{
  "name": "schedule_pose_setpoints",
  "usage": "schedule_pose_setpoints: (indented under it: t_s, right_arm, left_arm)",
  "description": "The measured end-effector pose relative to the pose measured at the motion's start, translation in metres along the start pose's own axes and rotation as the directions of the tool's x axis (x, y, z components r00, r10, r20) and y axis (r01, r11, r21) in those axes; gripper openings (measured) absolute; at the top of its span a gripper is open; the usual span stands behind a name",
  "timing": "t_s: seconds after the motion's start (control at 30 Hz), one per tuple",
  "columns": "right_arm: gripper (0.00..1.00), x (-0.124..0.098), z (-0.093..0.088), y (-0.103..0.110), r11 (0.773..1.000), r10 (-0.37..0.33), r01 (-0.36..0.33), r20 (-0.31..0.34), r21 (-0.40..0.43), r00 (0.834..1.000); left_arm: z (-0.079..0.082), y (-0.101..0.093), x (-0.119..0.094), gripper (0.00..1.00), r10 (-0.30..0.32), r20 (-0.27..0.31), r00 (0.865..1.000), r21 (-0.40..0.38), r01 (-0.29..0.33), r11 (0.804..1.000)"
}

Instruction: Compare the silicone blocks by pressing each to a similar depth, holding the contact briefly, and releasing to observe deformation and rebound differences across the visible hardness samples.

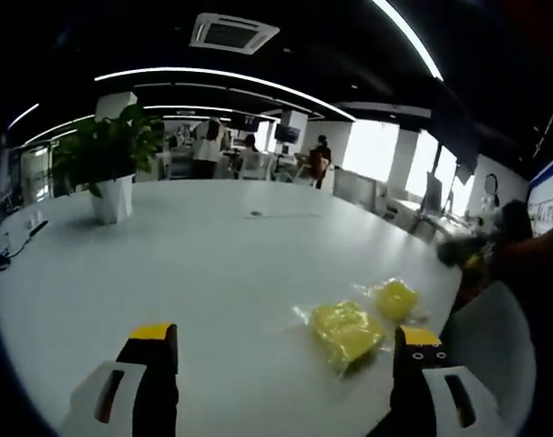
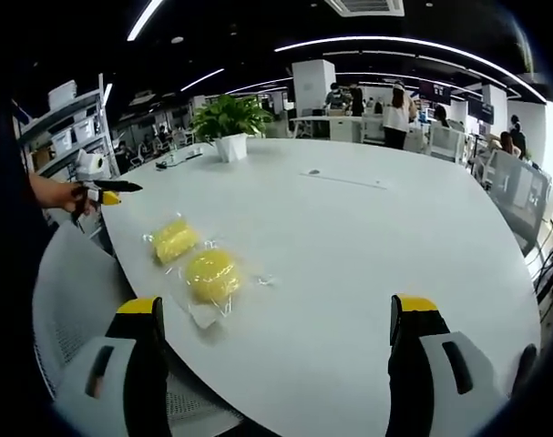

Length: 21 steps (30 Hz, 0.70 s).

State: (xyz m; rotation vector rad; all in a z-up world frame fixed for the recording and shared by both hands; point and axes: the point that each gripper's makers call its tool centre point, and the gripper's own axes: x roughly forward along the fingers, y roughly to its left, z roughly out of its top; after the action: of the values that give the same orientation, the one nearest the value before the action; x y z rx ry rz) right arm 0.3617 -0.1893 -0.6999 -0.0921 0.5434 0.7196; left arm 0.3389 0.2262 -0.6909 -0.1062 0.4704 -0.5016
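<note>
The left gripper (image 1: 285, 350), black jaws with yellow tips, stands wide open above the large white oval table (image 1: 212, 246), holding nothing. Just ahead of its right jaw lie the two task samples, each in a clear plastic wrapper: a squarish yellow silicone block (image 1: 346, 329) nearer the jaws and a smaller rounder yellow silicone block (image 1: 395, 299) just beyond it, close beside each other near the table edge. The right gripper (image 2: 285, 319) is likewise spread wide and empty over the same table; in the right gripper view the two blocks lie ahead of its left jaw, the rounder one (image 2: 211, 273) nearer and the squarish one (image 2: 174, 240) past it. At that view's left edge a hand (image 2: 62, 194) holds the other gripper, clear of the blocks. Farther across the table stands a green leafy plant in a white pot (image 1: 110, 159), with people and desks in the office behind.
</note>
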Motion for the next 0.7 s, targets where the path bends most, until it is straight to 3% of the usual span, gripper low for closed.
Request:
schedule_pose_setpoints:
  t_s: [0.3,0.7]
  right_arm:
    - [0.97,0.009,-0.008,0.003,1.000,0.008,-0.007,-0.017,0.008,1.000]
    - [0.96,0.009,-0.008,0.001,1.000,0.001,-0.001,-0.016,0.024,1.000]
  left_arm:
    - [0.005,-0.001,-0.016,1.00,0.027,0.016,0.999,-0.007,-0.027,1.000]
    - [0.010,-0.006,-0.013,1.00,0.018,0.012,1.000,-0.022,-0.018,1.000]
